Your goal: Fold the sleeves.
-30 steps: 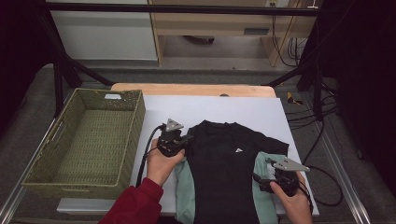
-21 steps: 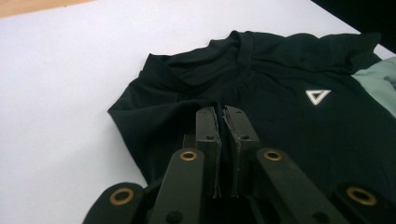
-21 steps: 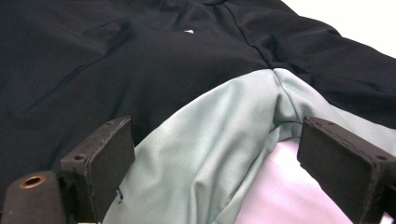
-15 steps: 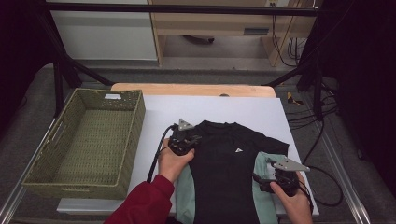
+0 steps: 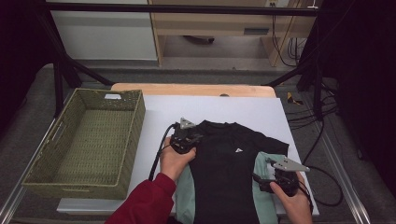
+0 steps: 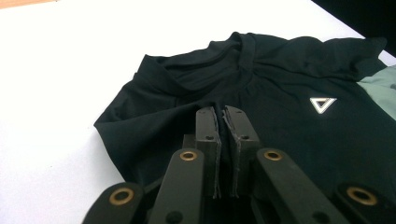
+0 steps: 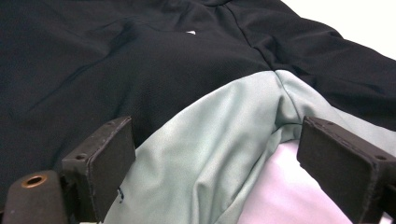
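White tabletop (image 5: pixel 219 109) is seen beneath a dark rig, with a woven green basket (image 5: pixel 84 140) set at its left edge and standing unfilled. A black T-shirt (image 5: pixel 229 172), pale green down its side panels, is laid flat on the table's near half, collar away from the person, well apart from the basket.

At the shirt's left shoulder the left gripper (image 6: pixel 219 114) is held with its jaws nearly together; black cloth is seen right under the tips, but whether a fold is pinched between them cannot be told. At the shirt's right side the right gripper (image 7: pixel 212 154) is held with its jaws spread wide over the green side panel (image 7: pixel 205 154), nothing being gripped.

Several slips are judged possible from here. Should the left jaws have caught only a thin layer, the shoulder could be dropped once lifted. Should the right jaws be closed on the green edge alone, the shirt may be dragged askew and creased rather than folded. The trailing cable (image 5: pixel 156 156) could be snagged on the basket's rim.
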`<state>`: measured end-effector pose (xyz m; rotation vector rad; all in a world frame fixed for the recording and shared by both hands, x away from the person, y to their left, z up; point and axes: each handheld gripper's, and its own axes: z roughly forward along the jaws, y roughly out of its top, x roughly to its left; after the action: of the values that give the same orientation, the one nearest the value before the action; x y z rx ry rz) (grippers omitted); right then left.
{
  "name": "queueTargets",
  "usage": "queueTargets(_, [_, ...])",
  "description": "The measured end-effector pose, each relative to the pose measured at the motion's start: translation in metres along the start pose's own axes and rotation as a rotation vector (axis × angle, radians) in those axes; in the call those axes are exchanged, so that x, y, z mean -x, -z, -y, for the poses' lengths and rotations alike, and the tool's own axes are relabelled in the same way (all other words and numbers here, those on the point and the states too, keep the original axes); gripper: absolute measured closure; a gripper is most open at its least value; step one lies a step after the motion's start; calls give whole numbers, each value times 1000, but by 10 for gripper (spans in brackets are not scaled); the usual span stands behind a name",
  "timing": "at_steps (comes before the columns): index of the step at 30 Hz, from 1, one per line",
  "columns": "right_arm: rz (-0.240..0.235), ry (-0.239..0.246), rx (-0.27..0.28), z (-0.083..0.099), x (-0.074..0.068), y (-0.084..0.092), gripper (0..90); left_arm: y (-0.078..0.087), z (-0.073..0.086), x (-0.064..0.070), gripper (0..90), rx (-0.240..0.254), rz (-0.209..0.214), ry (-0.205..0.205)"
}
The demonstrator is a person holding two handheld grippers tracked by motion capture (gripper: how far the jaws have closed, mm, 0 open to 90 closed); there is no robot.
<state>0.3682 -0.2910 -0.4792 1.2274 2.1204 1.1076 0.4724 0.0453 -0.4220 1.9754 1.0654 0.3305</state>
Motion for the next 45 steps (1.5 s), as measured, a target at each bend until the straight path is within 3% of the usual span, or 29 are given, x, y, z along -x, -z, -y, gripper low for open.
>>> queueTargets(12, [-2,-4,3,0,0,1,113,-3,-6,3,849,-9,-11,-24])
queueTargets(24, [3,-5,1,-1,0,-1,114,-8,-12,5,849,-11,-3,-18])
queueTargets(32, [1,-6,-1,-1,0,-1,114,-27,-5,4,837,-59,-31,-22])
queueTargets(38, [-1,-5,0,-1,0,0,114,-38,-1,6,830,-63,-29,-3])
queueTargets(41, [-3,-3,-1,0,0,0,114,-39,0,8,734,-66,-31,3])
queueTargets(45, [-4,-4,-3,0,-1,0,113,-28,-6,8,575,-6,-7,20])
